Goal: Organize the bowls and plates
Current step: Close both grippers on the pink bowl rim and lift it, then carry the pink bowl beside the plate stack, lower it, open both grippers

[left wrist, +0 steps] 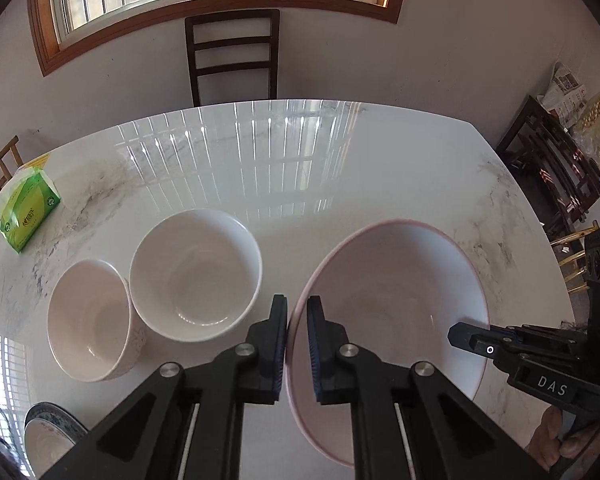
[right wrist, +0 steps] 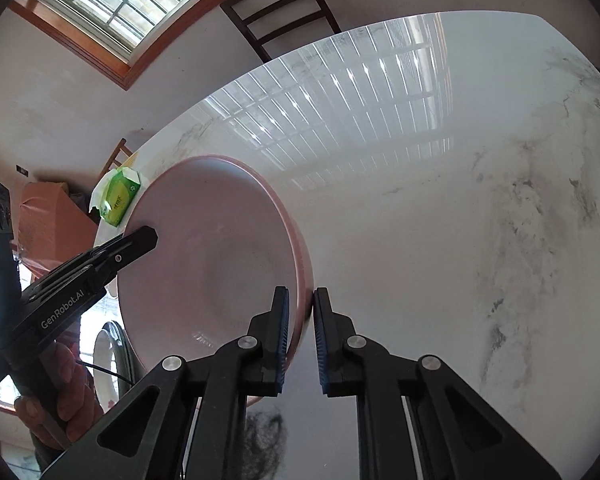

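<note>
Left wrist view: left gripper [left wrist: 297, 344] is clenched on the near-left rim of the large shallow pink-rimmed ceramic bowl [left wrist: 396, 300], right gripper [left wrist: 466, 338] on the opposite rim. The bowl sits by the near edge of the white marble table [left wrist: 300, 168], gripped across its width. Two smaller white ceramic bowls [left wrist: 196, 276] lie left, nearer the left hand.

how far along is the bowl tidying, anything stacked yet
Nothing looks stacked yet. Two white bowls sit side by side on the table, and a patterned plate lies apart at the near edge. In hand: the left tongs and right tongs are both shut on opposite rims of the big pink bowl. Left: gathering bowls and plate into stacks.
</note>
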Available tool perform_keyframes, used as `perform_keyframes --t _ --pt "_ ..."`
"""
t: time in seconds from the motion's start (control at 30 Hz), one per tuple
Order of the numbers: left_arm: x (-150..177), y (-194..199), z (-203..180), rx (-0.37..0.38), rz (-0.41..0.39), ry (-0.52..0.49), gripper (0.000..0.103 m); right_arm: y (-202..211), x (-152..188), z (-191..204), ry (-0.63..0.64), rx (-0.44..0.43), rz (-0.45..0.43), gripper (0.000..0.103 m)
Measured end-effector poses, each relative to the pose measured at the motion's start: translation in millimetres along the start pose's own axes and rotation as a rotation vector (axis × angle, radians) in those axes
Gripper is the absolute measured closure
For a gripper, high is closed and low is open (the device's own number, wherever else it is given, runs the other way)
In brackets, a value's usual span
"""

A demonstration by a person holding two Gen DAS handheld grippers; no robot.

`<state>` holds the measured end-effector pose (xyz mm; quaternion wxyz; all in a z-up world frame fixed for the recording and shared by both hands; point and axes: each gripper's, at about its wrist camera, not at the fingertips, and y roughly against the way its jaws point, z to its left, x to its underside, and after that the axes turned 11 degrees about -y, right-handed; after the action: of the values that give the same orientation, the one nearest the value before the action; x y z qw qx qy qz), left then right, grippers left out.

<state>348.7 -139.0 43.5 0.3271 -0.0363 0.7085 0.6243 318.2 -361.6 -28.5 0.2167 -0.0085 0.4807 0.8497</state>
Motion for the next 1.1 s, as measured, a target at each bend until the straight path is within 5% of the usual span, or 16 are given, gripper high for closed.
perform_keyframes --t 0.6,1.1 --pt "168 73 58 0.028 0.138 0.214 0.093 -20 134 69 0.113 -0.021 0.231 0.090" --pt "181 65 76 0.032 0.147 0.238 0.093 -40 142 78 0.079 -0.004 0.286 0.089"
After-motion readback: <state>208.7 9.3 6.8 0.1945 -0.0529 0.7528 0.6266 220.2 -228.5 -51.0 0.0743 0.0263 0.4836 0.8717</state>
